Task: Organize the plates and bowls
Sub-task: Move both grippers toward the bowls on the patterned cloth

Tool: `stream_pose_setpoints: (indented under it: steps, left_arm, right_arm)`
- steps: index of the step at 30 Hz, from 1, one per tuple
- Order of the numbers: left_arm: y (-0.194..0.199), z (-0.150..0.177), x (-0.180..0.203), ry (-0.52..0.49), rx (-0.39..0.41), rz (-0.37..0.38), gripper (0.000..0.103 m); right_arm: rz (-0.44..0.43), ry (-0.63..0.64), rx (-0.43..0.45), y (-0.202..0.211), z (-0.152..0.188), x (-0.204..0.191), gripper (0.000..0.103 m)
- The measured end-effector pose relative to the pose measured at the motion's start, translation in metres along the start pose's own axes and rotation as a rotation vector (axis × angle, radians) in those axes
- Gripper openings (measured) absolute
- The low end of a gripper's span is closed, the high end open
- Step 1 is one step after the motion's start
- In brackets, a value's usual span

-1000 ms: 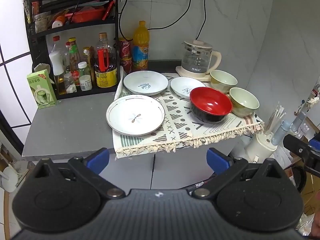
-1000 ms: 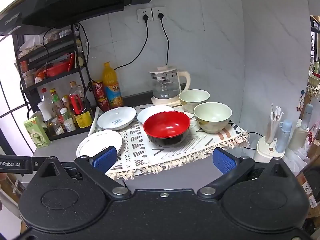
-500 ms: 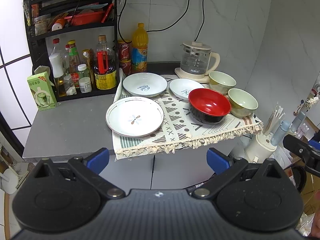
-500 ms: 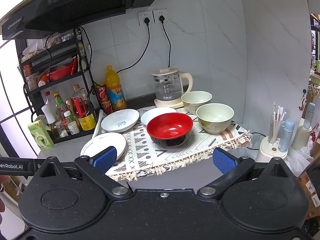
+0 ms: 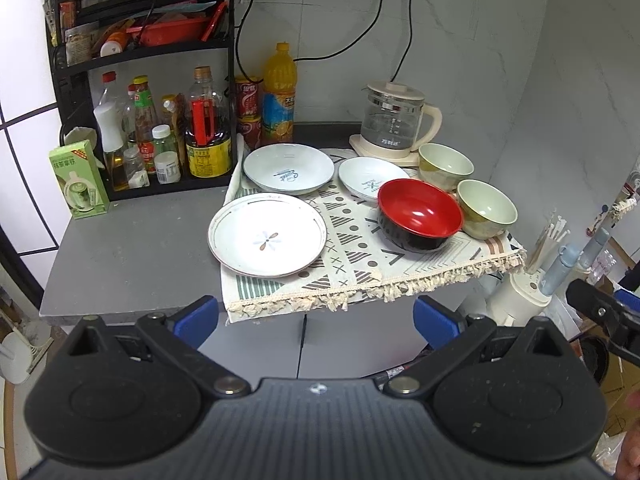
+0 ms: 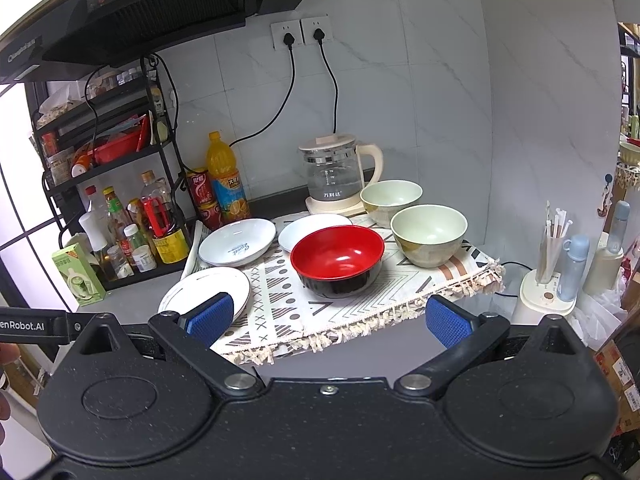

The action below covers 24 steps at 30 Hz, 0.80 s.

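On a patterned cloth (image 5: 360,256) sit a flat white plate with a flower (image 5: 267,234), a deep white plate (image 5: 289,169), a small white plate (image 5: 370,178), a red bowl (image 5: 420,213) and two pale green bowls (image 5: 486,209) (image 5: 445,166). My left gripper (image 5: 316,320) is open and empty, held in front of the counter's edge. The right gripper (image 6: 328,320) is open too, short of the red bowl (image 6: 337,258) and the near green bowl (image 6: 429,234); its left pad overlaps the flat plate (image 6: 200,294).
A glass kettle (image 5: 394,122) stands behind the bowls. A black rack of bottles (image 5: 160,132), cans and an orange juice bottle (image 5: 279,92) line the back left. A green carton (image 5: 78,179) sits on the grey counter (image 5: 132,252). A white straw holder (image 6: 548,280) stands at right.
Both grippers have drifted slightly back and up, so the counter sits a little lower in both views. No dish has moved and both grippers stay open.
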<state>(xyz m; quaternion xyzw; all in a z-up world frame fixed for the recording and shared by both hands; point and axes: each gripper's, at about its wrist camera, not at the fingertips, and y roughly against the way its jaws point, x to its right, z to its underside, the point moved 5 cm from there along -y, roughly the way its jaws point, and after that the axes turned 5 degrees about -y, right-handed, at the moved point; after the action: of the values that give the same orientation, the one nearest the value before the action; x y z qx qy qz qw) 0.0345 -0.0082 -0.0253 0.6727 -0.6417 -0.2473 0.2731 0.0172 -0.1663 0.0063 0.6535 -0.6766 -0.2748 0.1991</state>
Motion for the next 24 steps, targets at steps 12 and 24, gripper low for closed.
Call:
stream_pose_setpoints:
  steps: [12,24]
  left_arm:
    - [-0.005,-0.003,0.002,-0.006,-0.01,0.011,0.102]
    - [-0.008,-0.005,0.004,0.009,-0.013,0.008,0.102]
  right_arm:
    - [0.0,0.012,-0.009,-0.005,0.004,0.001,0.103]
    - [-0.001,0.011,-0.017,-0.012,0.001,0.004,0.103]
